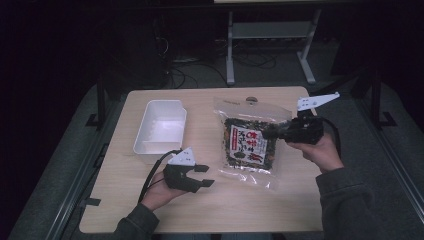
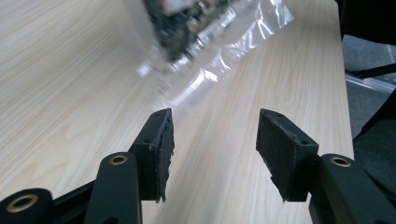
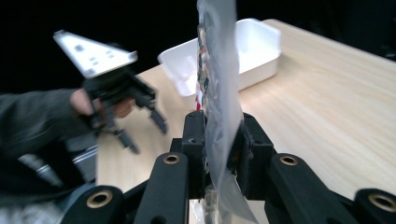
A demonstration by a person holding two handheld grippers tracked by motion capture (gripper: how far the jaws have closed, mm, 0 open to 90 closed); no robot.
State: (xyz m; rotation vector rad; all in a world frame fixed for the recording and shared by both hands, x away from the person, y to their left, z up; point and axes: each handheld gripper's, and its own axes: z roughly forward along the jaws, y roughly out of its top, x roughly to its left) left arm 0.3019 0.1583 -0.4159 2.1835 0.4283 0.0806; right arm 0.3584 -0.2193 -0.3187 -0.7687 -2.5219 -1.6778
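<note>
A clear plastic snack bag (image 1: 248, 141) with dark contents and a red-and-white label hangs over the middle right of the table, its lower end near the wood. My right gripper (image 1: 272, 132) is shut on the bag's right side; in the right gripper view the bag (image 3: 215, 93) stands edge-on between the closed jaws (image 3: 219, 154). My left gripper (image 1: 202, 176) hovers low at the front left, open and holding nothing. In the left gripper view its fingertips (image 2: 161, 140) are spread apart, with the bag's lower corner (image 2: 205, 51) ahead of them.
A white rectangular bin (image 1: 160, 129) sits on the table's left half, behind my left gripper, also seen as the white bin (image 3: 252, 51) in the right gripper view. The wooden table (image 1: 210, 210) ends close in front. Dark floor, cables and a desk frame (image 1: 270, 45) lie beyond.
</note>
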